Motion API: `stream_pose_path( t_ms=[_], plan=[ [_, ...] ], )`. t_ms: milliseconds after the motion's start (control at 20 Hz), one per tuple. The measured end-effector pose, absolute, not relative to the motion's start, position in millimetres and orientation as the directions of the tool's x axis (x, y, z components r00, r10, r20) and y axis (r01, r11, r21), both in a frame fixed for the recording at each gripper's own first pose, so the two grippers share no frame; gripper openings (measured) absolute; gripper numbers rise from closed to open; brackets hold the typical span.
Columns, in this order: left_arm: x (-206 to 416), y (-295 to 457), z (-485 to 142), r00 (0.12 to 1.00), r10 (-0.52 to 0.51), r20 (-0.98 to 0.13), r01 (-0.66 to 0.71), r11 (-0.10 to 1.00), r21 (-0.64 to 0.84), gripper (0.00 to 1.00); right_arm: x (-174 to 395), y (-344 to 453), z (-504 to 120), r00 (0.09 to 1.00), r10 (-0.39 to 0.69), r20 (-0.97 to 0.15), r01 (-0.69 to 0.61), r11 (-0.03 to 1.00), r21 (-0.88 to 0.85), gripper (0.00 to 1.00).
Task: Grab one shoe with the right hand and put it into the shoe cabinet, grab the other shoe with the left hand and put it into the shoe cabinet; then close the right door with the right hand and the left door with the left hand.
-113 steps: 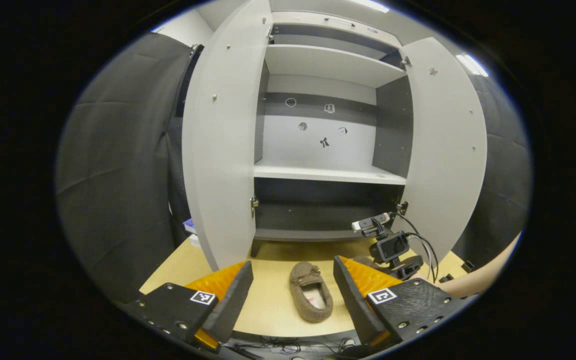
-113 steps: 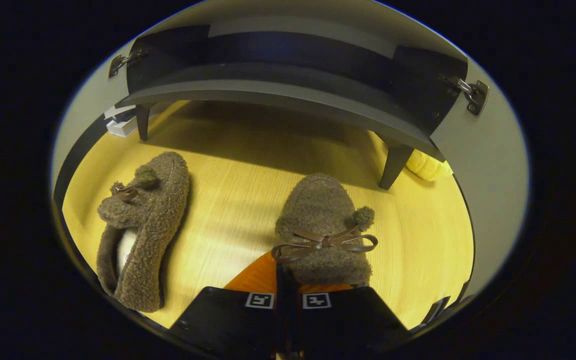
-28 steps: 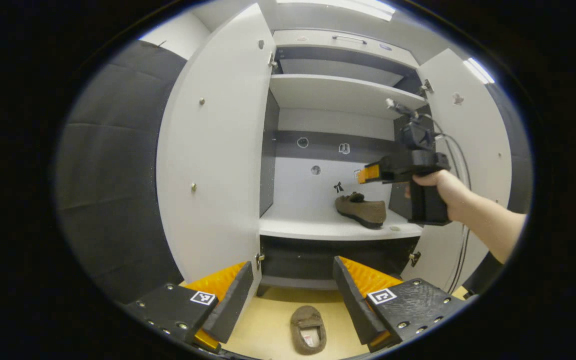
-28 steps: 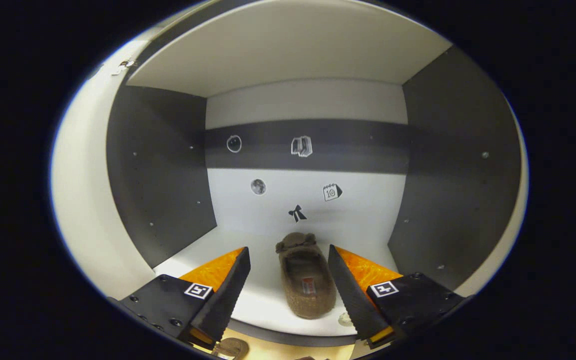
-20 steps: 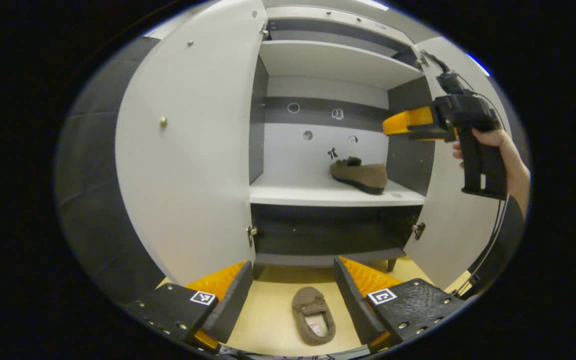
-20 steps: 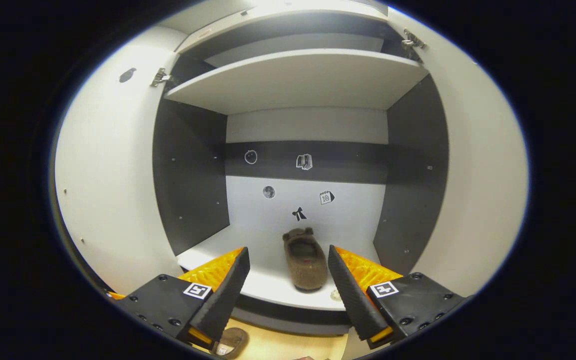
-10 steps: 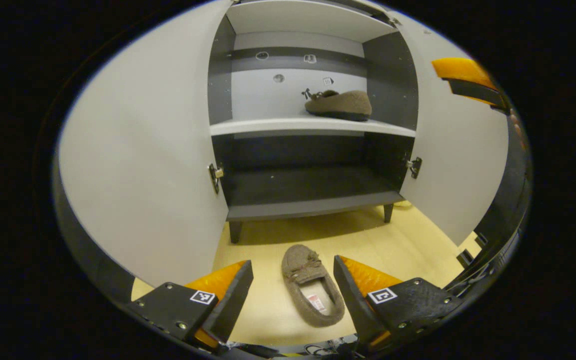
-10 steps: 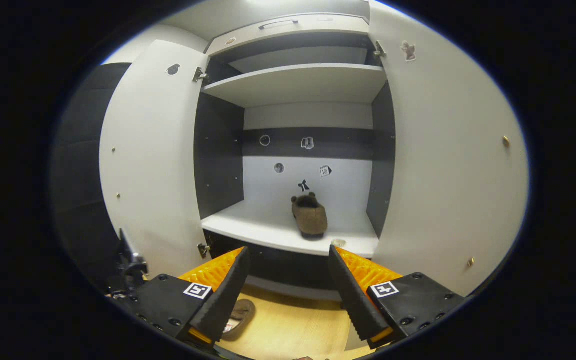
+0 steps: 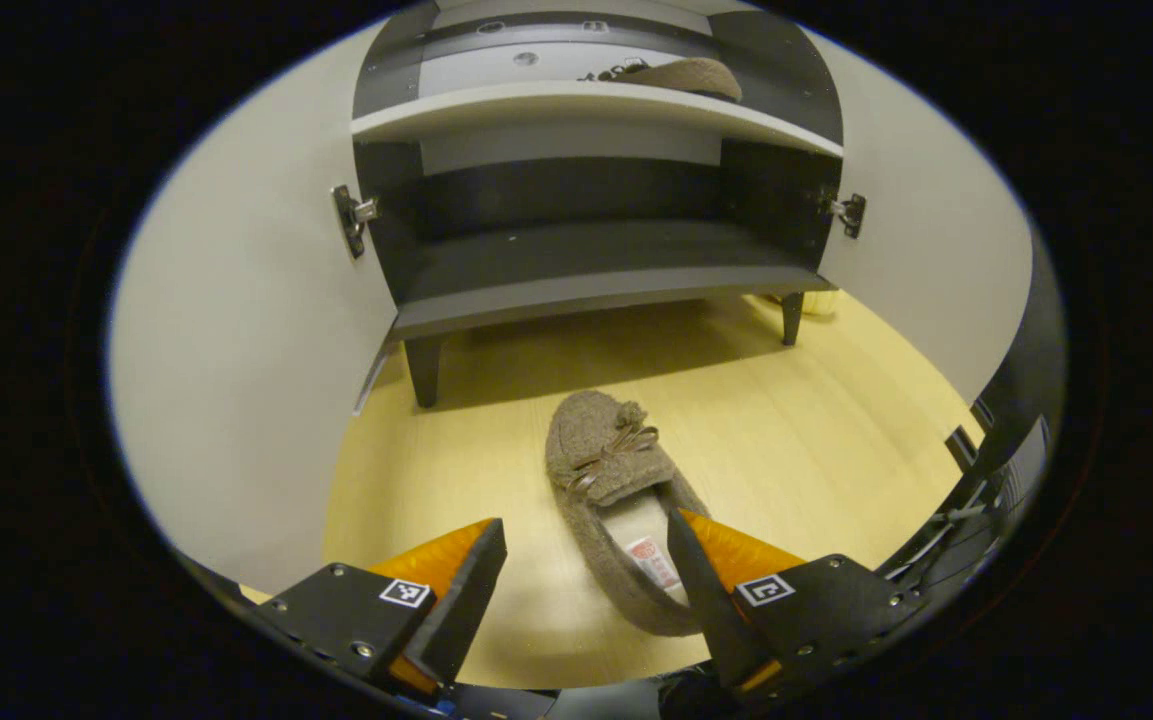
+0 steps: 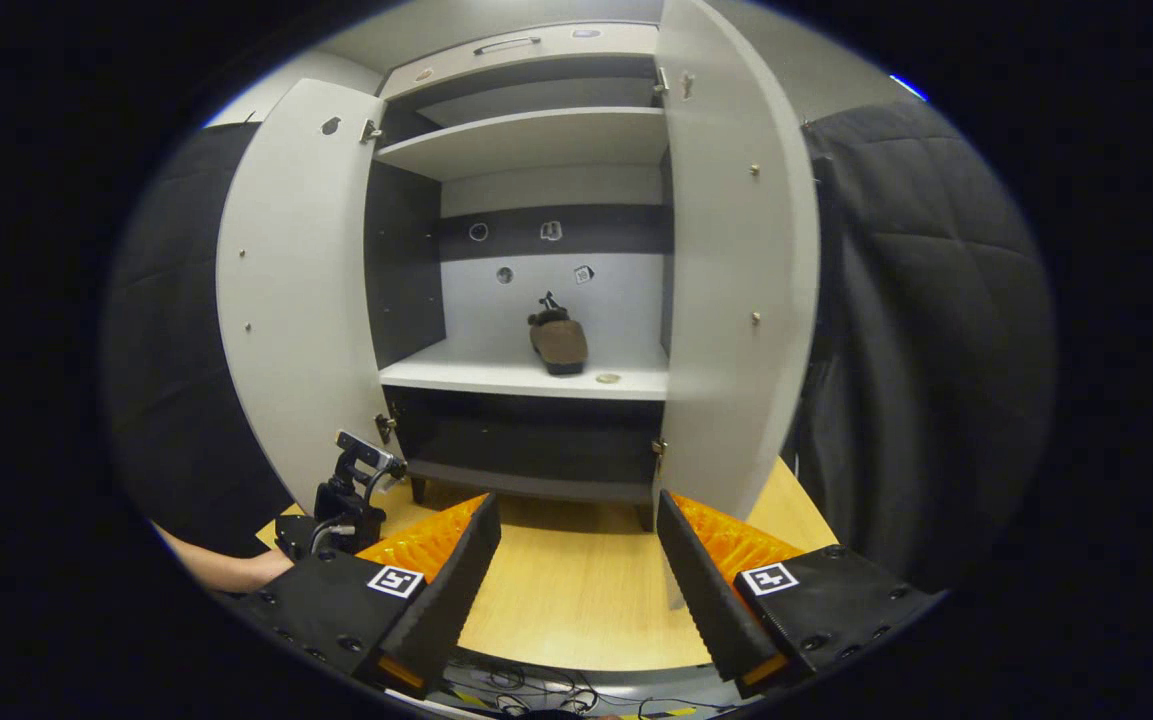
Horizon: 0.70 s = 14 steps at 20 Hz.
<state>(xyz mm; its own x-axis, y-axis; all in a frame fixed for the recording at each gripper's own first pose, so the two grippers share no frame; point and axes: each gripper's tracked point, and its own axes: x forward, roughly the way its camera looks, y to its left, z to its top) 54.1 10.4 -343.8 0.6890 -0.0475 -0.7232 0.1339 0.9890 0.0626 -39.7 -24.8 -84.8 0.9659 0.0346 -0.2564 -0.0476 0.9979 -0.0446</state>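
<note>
While both doors stand wide open, the shoe cabinet [image 10: 536, 300] rises well ahead of the right gripper [image 10: 576, 570], whose jaws are spread apart and hold nothing. The cabinet is a tall flat-panelled box with pale, smooth doors, dark inner walls and short tapered legs. Its left door [image 10: 286, 300] and right door [image 10: 736, 280] are swung outward, probably so that both shoes can go in before anything is closed. On the pale middle shelf [image 10: 526, 378], far beyond the right jaws and slightly to their left, sits the first shoe [image 10: 558, 340], heel toward the camera; it appears to be already stowed.

In the left gripper view, the left gripper [image 9: 581, 590] hangs low over the yellow wood-grain floor [image 9: 816, 430], jaws open and empty. The second shoe [image 9: 616, 510] lies on the floor, its heel reaching between the jaws and close against the right-hand finger, its toe pointing toward the cabinet. It is a soft, fuzzy brown slipper with a thin bow and a small pompom. The jaws seem lined up to close on its heel next.
</note>
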Motion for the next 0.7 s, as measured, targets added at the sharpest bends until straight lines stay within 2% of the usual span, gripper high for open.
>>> stream_pose_path(
  t_ms=[50,150,200,250,300,350,400,450,500,550,650,700],
  plan=[
    [57,11,-352,0.680,-0.045,-0.732,0.135,0.989,0.064,0.94,-48,-32,-89,0.962,0.025,-0.272,-0.035,0.999,-0.030,0.99],
    [64,11,-363,0.663,-0.038,-0.748,0.137,0.988,0.071,0.94,-66,-46,-95,0.956,0.006,-0.292,-0.009,1.000,-0.010,0.99],
    [68,9,-368,0.655,-0.038,-0.755,0.141,0.987,0.072,0.88,-73,-58,-97,0.955,-0.019,-0.296,0.013,1.000,-0.024,0.99],
    [71,7,-373,0.643,-0.042,-0.765,0.150,0.986,0.072,1.00,-80,-74,-98,0.953,-0.056,-0.299,0.042,0.998,-0.052,0.99],
    [78,9,-382,0.623,-0.051,-0.781,0.162,0.985,0.065,0.93,-86,-89,-99,0.949,-0.096,-0.302,0.075,0.994,-0.081,0.99],
    [83,11,-392,0.595,-0.056,-0.802,0.167,0.984,0.055,1.00,-91,-105,-99,0.944,-0.131,-0.303,0.107,0.990,-0.094,0.99],
    [88,14,-397,0.580,-0.047,-0.813,0.155,0.987,0.053,0.87,-94,-119,-98,0.939,-0.161,-0.305,0.138,0.986,-0.094,1.00],
    [91,13,-402,0.557,-0.057,-0.829,0.148,0.989,0.031,0.74,-95,-133,-98,0.932,-0.186,-0.312,0.167,0.982,-0.088,0.95],
    [92,8,-406,0.545,-0.075,-0.835,0.144,0.990,0.006,0.73,-95,-146,-102,0.924,-0.211,-0.320,0.195,0.978,-0.081,0.95],
    [94,4,-398,0.546,-0.093,-0.833,0.129,0.991,-0.027,0.61,-95,-159,-101,0.918,-0.233,-0.322,0.222,0.972,-0.071,0.99],
    [98,1,-406,0.526,-0.085,-0.846,0.098,0.994,-0.038,0.36,-92,-180,-100,0.910,-0.262,-0.322,0.261,0.964,-0.047,0.99],
    [99,1,-409,0.530,-0.085,-0.844,0.089,0.995,-0.044,0.32,-91,-192,-101,0.906,-0.276,-0.320,0.277,0.960,-0.043,0.99]
  ],
)
